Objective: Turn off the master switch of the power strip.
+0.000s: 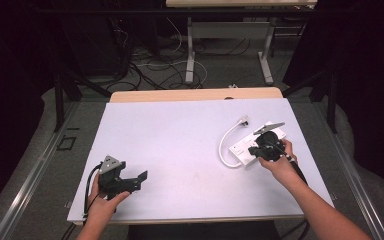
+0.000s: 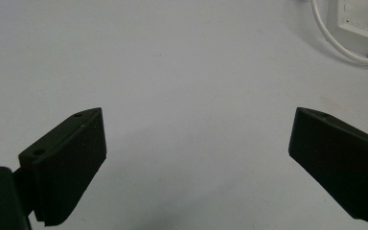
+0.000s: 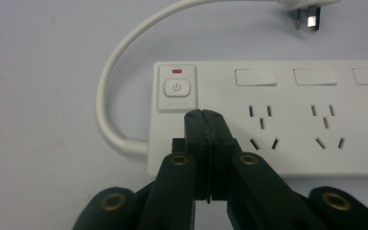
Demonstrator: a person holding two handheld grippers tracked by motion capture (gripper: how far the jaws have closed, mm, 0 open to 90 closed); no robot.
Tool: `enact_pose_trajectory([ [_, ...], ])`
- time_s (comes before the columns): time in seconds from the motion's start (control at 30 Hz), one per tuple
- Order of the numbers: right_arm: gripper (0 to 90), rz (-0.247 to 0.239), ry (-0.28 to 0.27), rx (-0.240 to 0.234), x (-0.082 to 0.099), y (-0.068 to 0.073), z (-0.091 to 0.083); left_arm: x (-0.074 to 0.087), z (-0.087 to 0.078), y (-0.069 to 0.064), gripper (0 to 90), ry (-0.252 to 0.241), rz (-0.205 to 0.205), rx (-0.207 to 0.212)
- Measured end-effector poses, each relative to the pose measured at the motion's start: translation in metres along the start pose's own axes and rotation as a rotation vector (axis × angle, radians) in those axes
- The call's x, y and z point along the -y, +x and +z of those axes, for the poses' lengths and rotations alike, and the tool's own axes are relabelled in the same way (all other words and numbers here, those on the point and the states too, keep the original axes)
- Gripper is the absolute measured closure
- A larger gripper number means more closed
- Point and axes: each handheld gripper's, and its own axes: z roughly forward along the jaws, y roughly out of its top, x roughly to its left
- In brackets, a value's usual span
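Two forearms enter the high view from the near edge of the counter (image 1: 180, 130), a matte pale-lavender sheet over a wood top. At the near left corner, the left hand (image 1: 102, 200) holds the left gripper (image 1: 135, 181), black and angular, its fingers spread apart over bare surface. Toward the right edge, the right gripper (image 1: 254, 149) rests over a white plastic power strip (image 1: 267, 137) — a flat oblong block whose cord (image 1: 225, 145) loops round to a plug (image 1: 243, 120). Beyond the far edge lie grey floor, tangled cables and white desk legs in a dark room.

From the left gripper view, two ribbed black fingers (image 2: 69, 163) stand wide and released; the strip's corner and cord sit far off.

From the right gripper view, the fingers (image 3: 199, 139) are clenched together on nothing, tips over the strip's face just below its one power button (image 3: 176, 88) with a red light. Three blank rectangular covers and three full socket sets show.
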Motion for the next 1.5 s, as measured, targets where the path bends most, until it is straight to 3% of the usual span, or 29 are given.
enact_pose_trajectory([
  [0.57, 90.0, 0.033, -0.029, -0.034, -0.011, 0.005, 0.022, 0.0, 0.0, 0.001, 6.2, 0.005, -0.001, 0.003],
  [1.5, 90.0, 0.037, -0.01, -0.017, -0.02, 0.011, 0.047, 0.001, 0.001, 0.002, 6.6, -0.001, -0.005, 0.0],
])
